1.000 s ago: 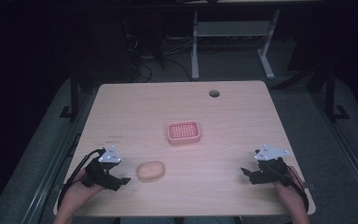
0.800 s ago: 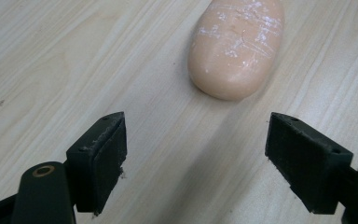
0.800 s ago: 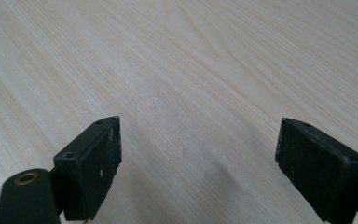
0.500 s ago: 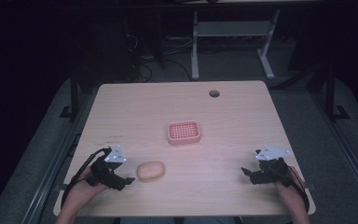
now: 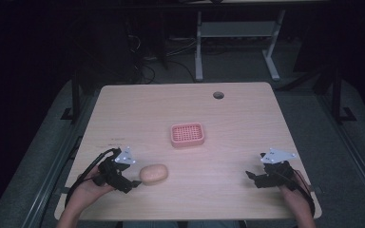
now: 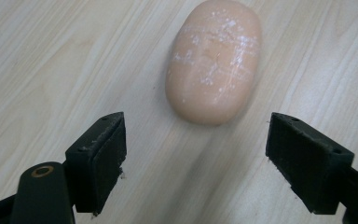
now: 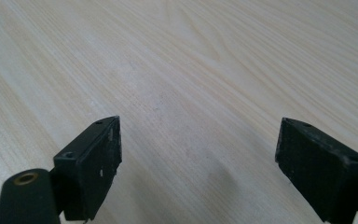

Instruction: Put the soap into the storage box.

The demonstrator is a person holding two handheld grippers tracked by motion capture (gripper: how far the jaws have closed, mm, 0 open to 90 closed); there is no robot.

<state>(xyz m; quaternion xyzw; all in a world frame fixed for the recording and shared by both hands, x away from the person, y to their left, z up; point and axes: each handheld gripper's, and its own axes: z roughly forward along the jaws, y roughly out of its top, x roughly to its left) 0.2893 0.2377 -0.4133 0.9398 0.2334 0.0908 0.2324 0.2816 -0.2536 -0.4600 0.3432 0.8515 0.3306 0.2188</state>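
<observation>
A tan oval bar of soap (image 5: 153, 174) lies on the wooden table near its front left. My left gripper (image 5: 132, 183) sits just left of it, open, its jaws pointing at the soap without touching. In the left gripper view the soap (image 6: 214, 60) lies ahead of the gap between the jaws (image 6: 196, 158), scuffed white on top. A pink slotted soap dish (image 5: 187, 135) stands at the table's middle. My right gripper (image 5: 251, 178) rests open near the front right edge; its jaws (image 7: 200, 163) frame bare wood.
The table (image 5: 247, 118) has a round cable hole (image 5: 218, 95) at the back right. Beyond the far edge stand a white metal stand (image 5: 237, 33) and cables on a dark floor.
My left gripper has crept rightward toward the soap over the last second. The right gripper, soap and dish have stayed put.
</observation>
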